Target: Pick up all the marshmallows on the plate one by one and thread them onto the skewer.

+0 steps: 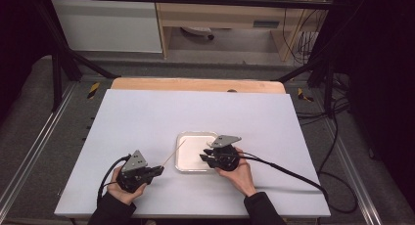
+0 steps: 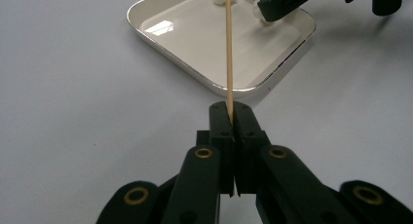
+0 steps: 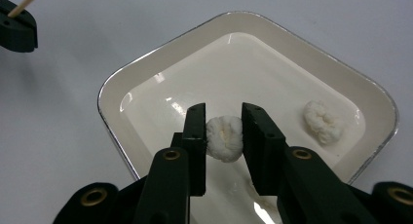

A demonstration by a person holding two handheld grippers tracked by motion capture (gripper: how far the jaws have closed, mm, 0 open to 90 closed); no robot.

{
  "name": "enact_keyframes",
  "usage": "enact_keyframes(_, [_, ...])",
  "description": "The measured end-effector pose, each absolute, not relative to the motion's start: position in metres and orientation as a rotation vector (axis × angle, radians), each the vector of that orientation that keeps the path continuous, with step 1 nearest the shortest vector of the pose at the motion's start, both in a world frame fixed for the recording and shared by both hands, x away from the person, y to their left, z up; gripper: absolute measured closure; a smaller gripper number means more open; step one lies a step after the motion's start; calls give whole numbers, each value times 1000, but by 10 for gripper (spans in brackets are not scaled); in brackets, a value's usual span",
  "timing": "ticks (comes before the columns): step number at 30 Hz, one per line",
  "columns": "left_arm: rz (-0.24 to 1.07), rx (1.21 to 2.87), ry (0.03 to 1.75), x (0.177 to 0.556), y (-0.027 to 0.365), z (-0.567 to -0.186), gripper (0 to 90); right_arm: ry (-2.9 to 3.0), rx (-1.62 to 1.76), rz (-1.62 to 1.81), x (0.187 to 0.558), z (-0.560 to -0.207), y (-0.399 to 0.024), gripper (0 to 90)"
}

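A thin wooden skewer (image 2: 229, 48) sticks out of my left gripper (image 2: 229, 109), which is shut on its lower end; the stick slants over the white tray (image 2: 195, 44). In the high view the left gripper (image 1: 159, 170) sits left of the tray (image 1: 191, 151), and the skewer (image 1: 173, 154) points up and right. My right gripper (image 3: 224, 114) hangs over the tray (image 3: 146, 63) with a fluffy white lump (image 3: 224, 138) pressed between both pads. A second white lump (image 3: 321, 121) lies in the tray's far corner. The right gripper (image 1: 205, 156) is at the tray's right side.
The tray rests on a pale sheet covering the table (image 1: 147, 117). A black cable (image 1: 293, 173) trails right from the right gripper. Dark frame posts (image 1: 58, 63) stand beyond the table's far corners.
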State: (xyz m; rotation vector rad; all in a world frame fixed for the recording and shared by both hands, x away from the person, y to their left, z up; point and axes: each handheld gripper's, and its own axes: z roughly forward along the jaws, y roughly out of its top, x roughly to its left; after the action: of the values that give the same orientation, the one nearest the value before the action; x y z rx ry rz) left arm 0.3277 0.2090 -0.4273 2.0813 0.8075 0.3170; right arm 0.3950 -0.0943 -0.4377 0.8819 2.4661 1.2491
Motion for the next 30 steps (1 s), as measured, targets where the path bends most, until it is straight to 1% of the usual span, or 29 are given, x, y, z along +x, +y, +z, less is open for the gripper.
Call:
enact_keyframes(21, [325,2072,767,325,197,-428,885,2337,928,1511,390,-391,-124,741])
enact_keyframes(30, [330,2059,748,325,191,-429,885,2298,974,1678,391,-380,-127,742])
